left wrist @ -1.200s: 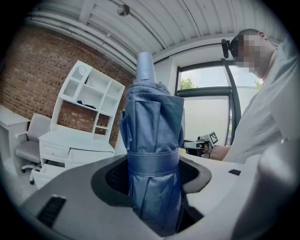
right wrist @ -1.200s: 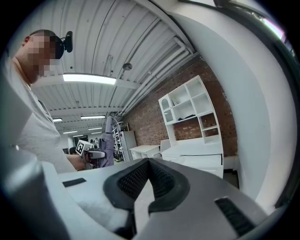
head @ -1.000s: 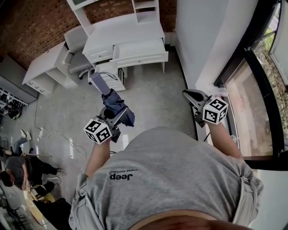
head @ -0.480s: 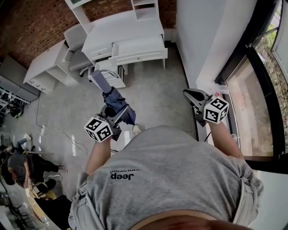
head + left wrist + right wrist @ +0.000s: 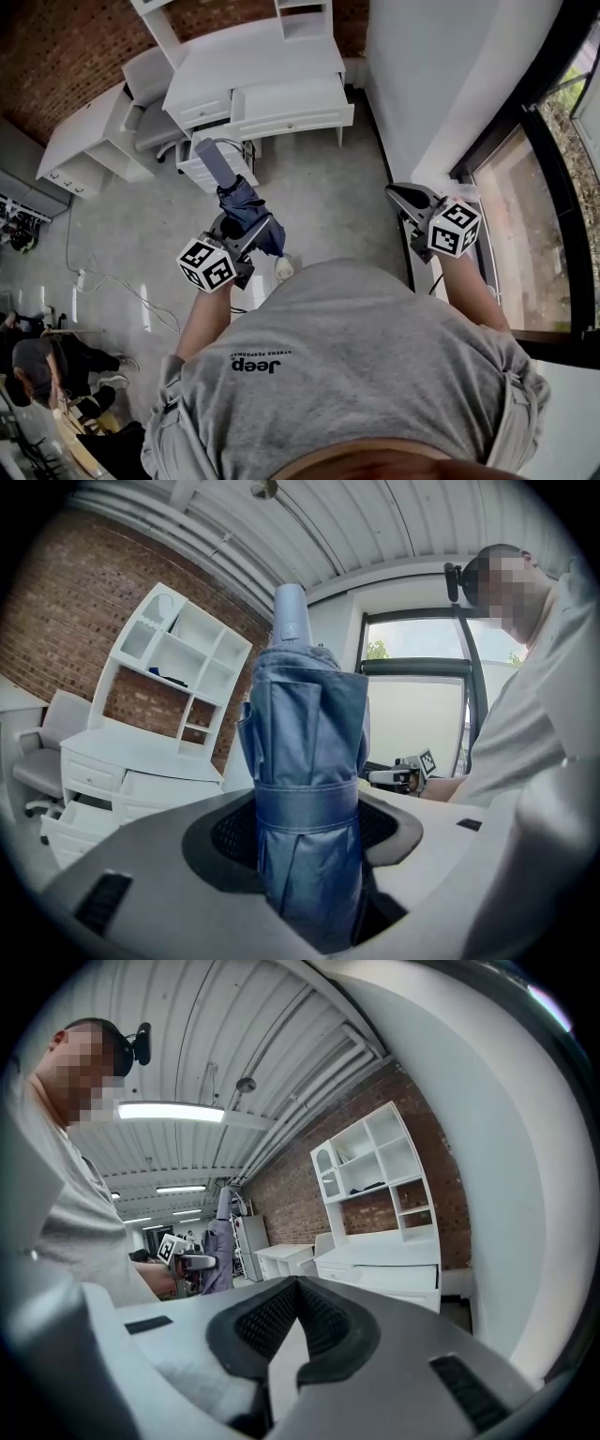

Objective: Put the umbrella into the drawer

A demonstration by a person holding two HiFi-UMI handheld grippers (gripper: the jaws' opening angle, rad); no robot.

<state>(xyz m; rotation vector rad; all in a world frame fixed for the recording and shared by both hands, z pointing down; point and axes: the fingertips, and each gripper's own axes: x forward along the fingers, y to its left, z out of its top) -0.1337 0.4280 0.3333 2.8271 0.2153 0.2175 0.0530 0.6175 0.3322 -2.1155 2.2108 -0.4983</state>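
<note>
A folded blue umbrella (image 5: 247, 208) with a pale handle (image 5: 213, 161) stands up between the jaws of my left gripper (image 5: 236, 232). In the left gripper view the pads press the strapped fabric of the umbrella (image 5: 309, 761), so the left gripper (image 5: 306, 819) is shut on it. My right gripper (image 5: 401, 196) is out to the right near the window, shut and holding nothing. Its own view shows the right gripper (image 5: 297, 1290) with its tips touching. Ahead stands a white desk (image 5: 253, 58) with a wide drawer (image 5: 292, 101) jutting out toward me.
A grey chair (image 5: 142, 71) is tucked at the desk's left, and a small white drawer unit (image 5: 199, 174) stands under it. Another white desk (image 5: 82, 141) is further left. Cables (image 5: 103, 281) trail on the floor. People sit at lower left (image 5: 37, 366). A white pillar (image 5: 422, 84) and a window (image 5: 534, 216) close off the right.
The desk has come nearer and fills more of the head view. Both grippers sit slightly lower in that view. The umbrella stays in the left gripper.
</note>
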